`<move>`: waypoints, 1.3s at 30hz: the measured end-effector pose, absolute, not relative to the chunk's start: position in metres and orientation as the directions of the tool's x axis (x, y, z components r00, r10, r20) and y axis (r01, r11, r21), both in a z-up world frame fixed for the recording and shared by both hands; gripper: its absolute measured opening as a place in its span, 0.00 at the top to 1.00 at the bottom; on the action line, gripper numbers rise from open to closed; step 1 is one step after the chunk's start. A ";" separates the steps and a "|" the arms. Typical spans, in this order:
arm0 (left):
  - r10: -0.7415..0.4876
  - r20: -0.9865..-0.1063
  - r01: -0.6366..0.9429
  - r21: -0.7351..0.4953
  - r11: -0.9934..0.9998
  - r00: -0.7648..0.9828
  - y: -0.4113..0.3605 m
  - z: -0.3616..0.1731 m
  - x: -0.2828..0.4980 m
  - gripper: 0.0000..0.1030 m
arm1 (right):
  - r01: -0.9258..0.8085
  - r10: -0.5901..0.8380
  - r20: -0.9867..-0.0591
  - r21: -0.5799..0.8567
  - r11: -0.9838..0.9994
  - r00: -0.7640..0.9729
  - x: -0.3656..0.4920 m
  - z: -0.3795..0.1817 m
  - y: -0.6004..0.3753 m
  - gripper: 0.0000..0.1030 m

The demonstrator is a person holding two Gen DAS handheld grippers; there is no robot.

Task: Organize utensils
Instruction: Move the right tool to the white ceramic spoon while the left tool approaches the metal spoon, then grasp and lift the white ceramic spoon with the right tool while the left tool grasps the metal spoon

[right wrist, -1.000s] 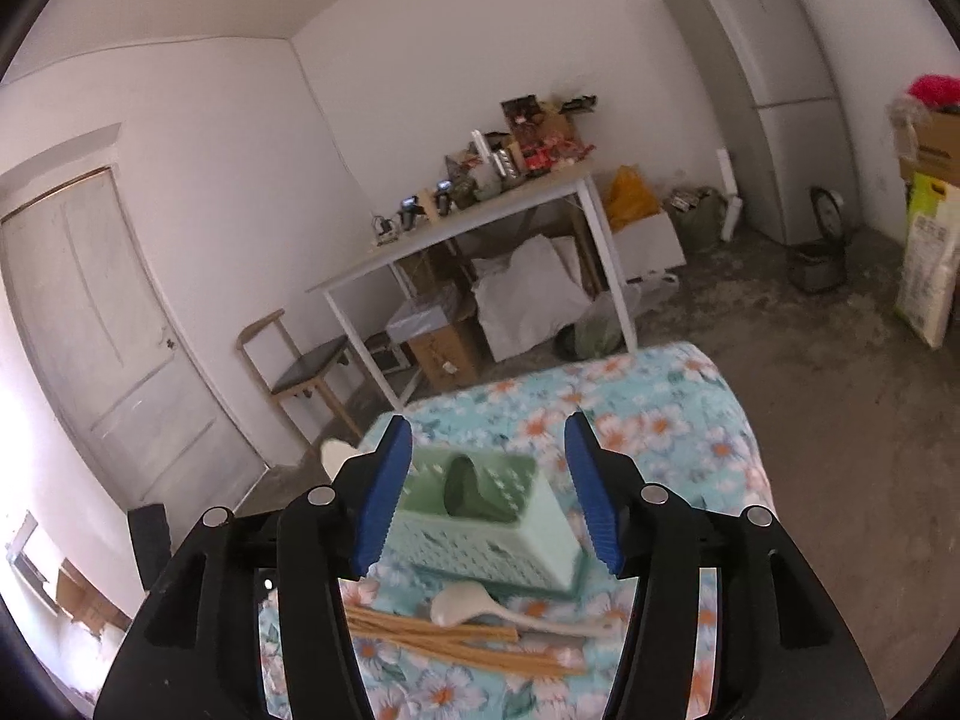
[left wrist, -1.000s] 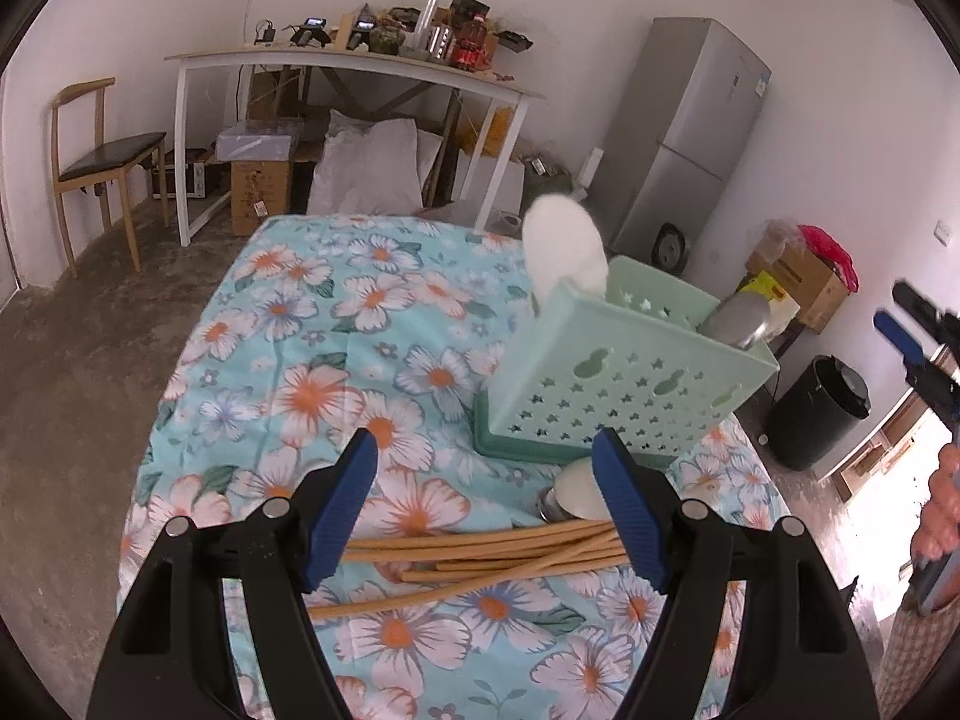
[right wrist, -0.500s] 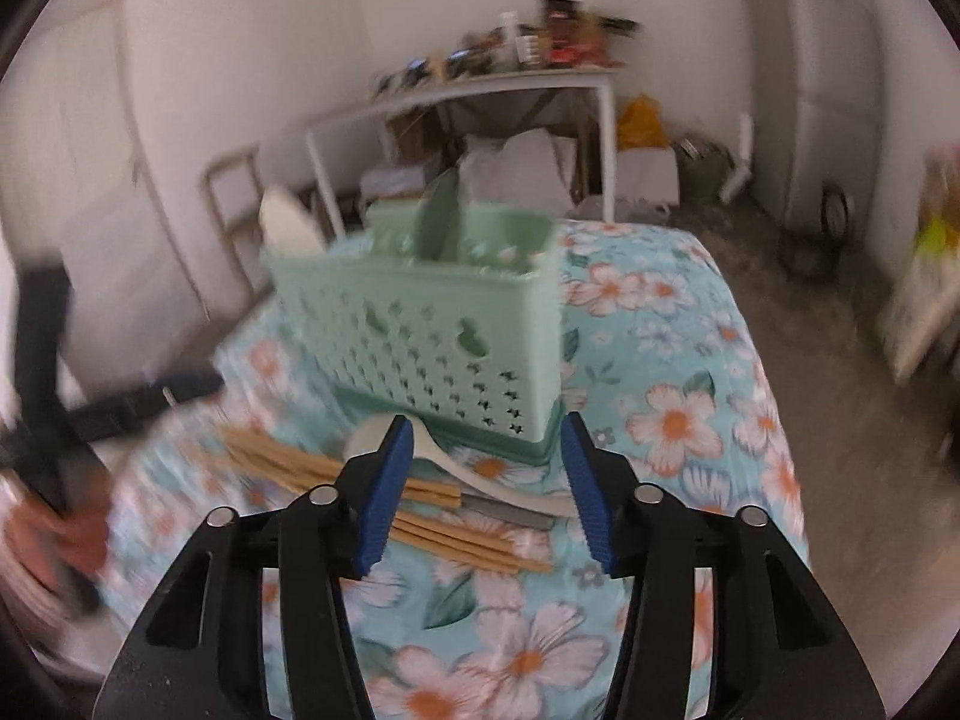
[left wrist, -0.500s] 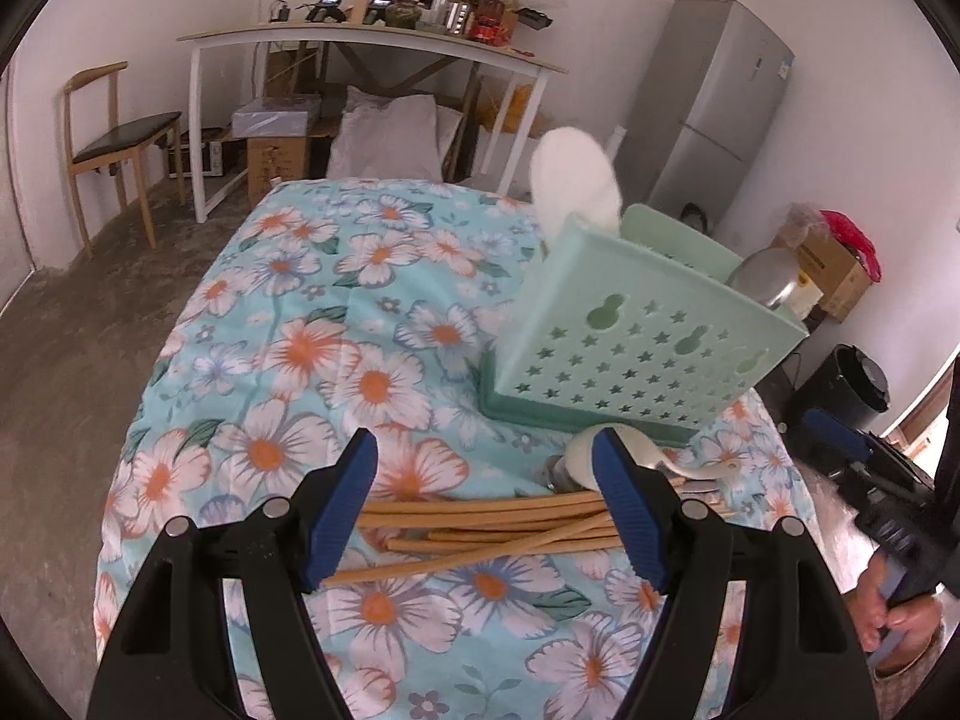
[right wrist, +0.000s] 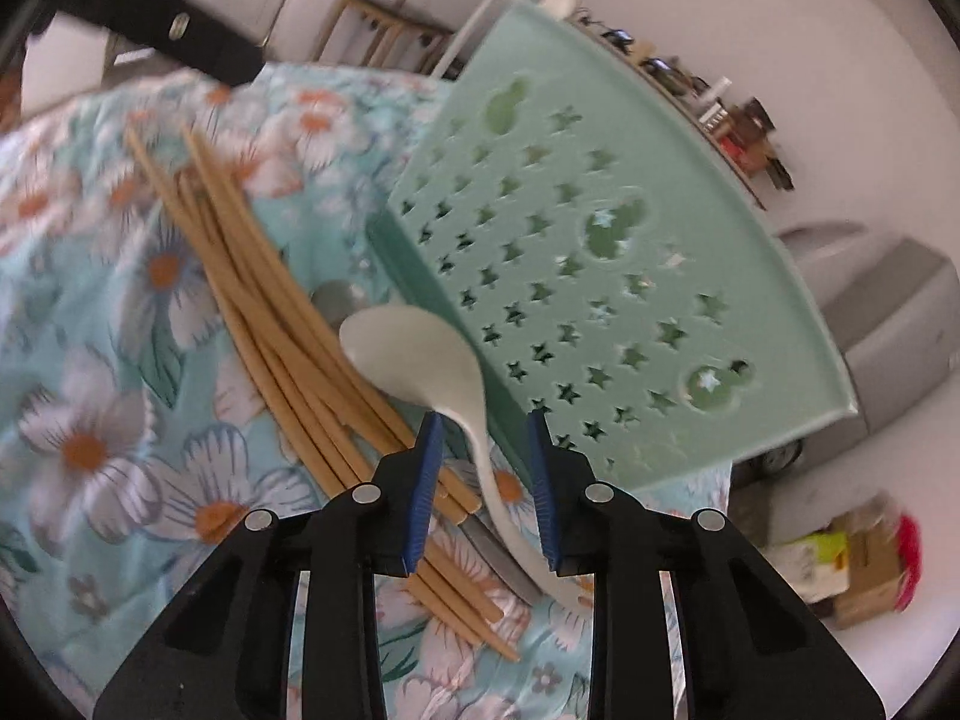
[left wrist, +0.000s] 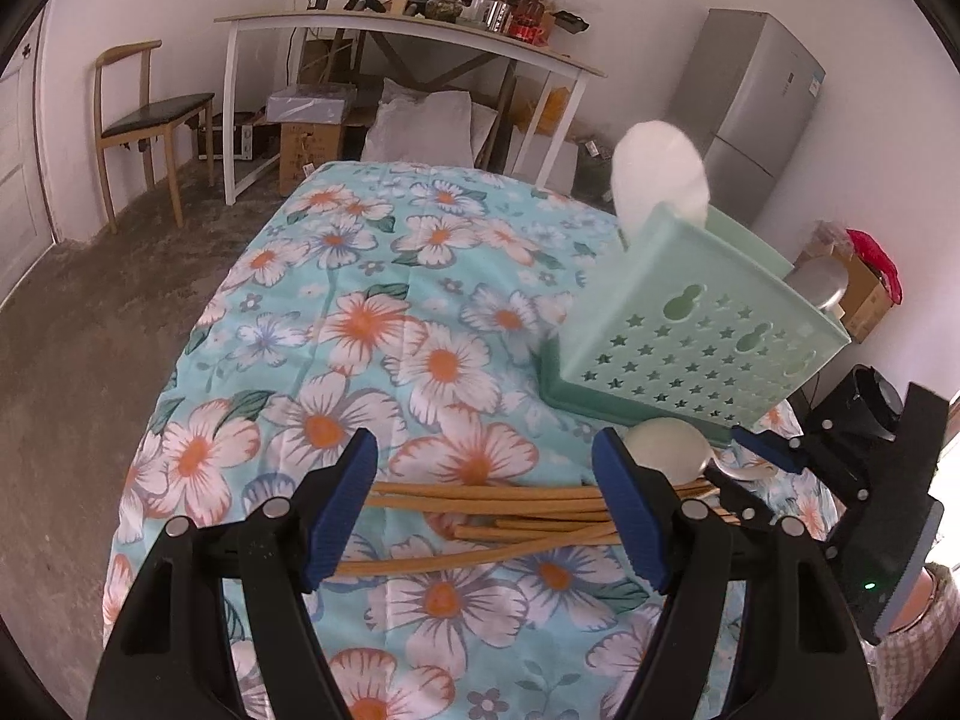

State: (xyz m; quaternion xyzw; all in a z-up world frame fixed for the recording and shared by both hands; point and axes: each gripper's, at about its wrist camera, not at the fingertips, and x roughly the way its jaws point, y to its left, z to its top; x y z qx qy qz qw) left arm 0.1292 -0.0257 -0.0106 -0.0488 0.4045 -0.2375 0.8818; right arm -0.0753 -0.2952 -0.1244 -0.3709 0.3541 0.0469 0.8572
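Closing around the white spoon's (right wrist: 420, 354) handle without yet pressing it, the right gripper (right wrist: 485, 468) works beside the green utensil caddy (right wrist: 606, 252), while the left gripper (left wrist: 486, 510) hovers wide apart above the chopsticks (left wrist: 498, 504) on the floral tablecloth (left wrist: 360, 312).

A table draped in a turquoise cloth (left wrist: 336, 276) printed with white-and-orange flowers carries the kitchenware. A mint-green perforated utensil holder (left wrist: 690, 336), its wall punched with stars and gourd shapes, stands on a darker green base toward the far right of the cloth. Just in front of it, a loose bundle of tan wooden chopsticks (left wrist: 492, 501) lies flat across the fabric, the sticks overlapping. A white plastic spoon (right wrist: 420, 354) rests on top of the chopsticks beside the holder's base, bowl up. The bowl of a metal spoon (right wrist: 339, 300) shows from beneath it. The near-left cloth lies bare.
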 end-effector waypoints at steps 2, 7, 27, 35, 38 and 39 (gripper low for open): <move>-0.462 -0.690 0.378 -0.285 0.881 0.557 -0.024 -0.013 0.130 0.30 | -0.348 -0.196 -0.634 -0.626 0.698 0.748 -0.073 -0.128 -0.293 0.76; -0.469 -0.688 0.374 -0.298 0.878 0.554 -0.022 -0.016 0.131 0.30 | -0.356 -0.202 -0.620 -0.653 0.668 0.759 -0.072 -0.130 -0.286 0.76; -0.488 -0.681 0.372 -0.325 0.870 0.546 -0.018 -0.020 0.132 0.30 | -0.251 -0.256 -0.489 -0.749 0.613 0.834 -0.068 -0.142 -0.237 0.98; -0.554 -0.653 0.436 -0.357 0.826 0.515 -0.034 -0.014 0.134 0.40 | -0.125 -0.261 -0.435 -0.681 0.722 0.862 -0.093 -0.097 -0.254 0.98; -0.593 -0.644 0.476 -0.375 0.795 0.484 -0.045 -0.013 0.136 0.48 | -0.065 -0.266 -0.428 -0.617 0.784 0.864 -0.106 -0.075 -0.267 0.98; -0.615 -0.638 0.497 -0.388 0.777 0.463 -0.051 -0.013 0.138 0.49 | -0.043 -0.263 -0.433 -0.580 0.813 0.862 -0.111 -0.067 -0.273 0.98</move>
